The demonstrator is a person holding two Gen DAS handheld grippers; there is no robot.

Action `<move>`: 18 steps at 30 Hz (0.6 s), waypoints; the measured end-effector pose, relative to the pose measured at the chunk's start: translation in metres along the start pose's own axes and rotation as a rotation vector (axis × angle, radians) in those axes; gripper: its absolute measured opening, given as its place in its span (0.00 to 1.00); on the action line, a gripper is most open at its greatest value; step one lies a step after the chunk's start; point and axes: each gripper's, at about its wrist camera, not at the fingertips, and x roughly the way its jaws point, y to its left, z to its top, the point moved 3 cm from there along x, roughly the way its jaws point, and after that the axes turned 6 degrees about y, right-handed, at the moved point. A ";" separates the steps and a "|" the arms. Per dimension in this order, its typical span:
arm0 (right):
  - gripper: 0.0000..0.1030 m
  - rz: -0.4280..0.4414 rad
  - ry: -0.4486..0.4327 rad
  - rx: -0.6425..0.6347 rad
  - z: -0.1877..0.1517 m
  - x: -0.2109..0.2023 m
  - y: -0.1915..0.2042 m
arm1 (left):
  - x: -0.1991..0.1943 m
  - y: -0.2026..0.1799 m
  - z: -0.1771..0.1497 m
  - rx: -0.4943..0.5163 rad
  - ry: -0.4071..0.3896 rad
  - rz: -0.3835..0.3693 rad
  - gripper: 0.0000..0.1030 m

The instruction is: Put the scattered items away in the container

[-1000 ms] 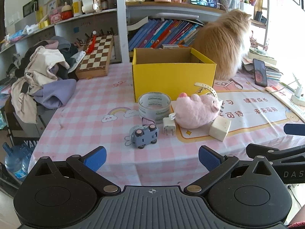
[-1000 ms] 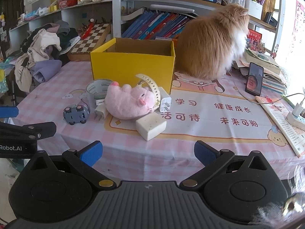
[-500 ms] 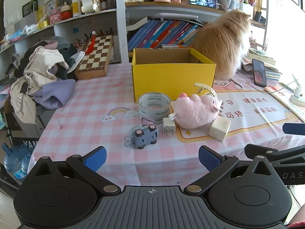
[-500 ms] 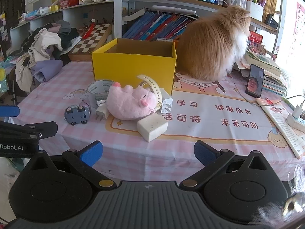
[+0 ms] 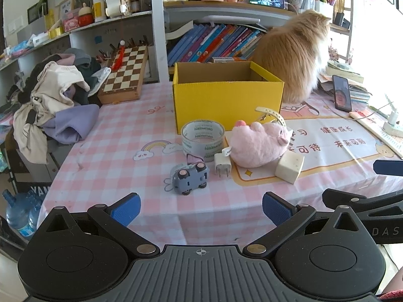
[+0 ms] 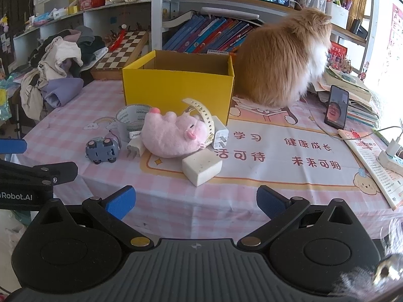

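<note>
Now both the left gripper and right gripper hover with jaws spread, empty, at the bench edge. Ahead lie a toy car, charger, pink plush and tape roll, clustered before the yellow box.

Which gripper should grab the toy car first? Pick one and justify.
Left. The toy car lies almost straight ahead of the open left gripper; for the open right gripper it sits far off to the left.
</note>
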 end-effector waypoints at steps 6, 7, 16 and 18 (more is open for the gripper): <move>1.00 0.010 0.005 0.002 0.000 0.001 -0.001 | 0.000 0.000 0.000 -0.002 0.000 0.002 1.00; 1.00 0.012 0.004 0.002 0.000 0.001 -0.001 | 0.000 0.000 0.000 -0.004 -0.002 0.002 1.00; 1.00 0.015 -0.003 -0.003 0.000 -0.001 0.000 | -0.001 0.000 0.000 -0.012 0.002 -0.001 1.00; 1.00 0.011 0.000 -0.002 0.000 0.000 0.000 | 0.000 0.000 -0.001 -0.014 0.007 -0.004 1.00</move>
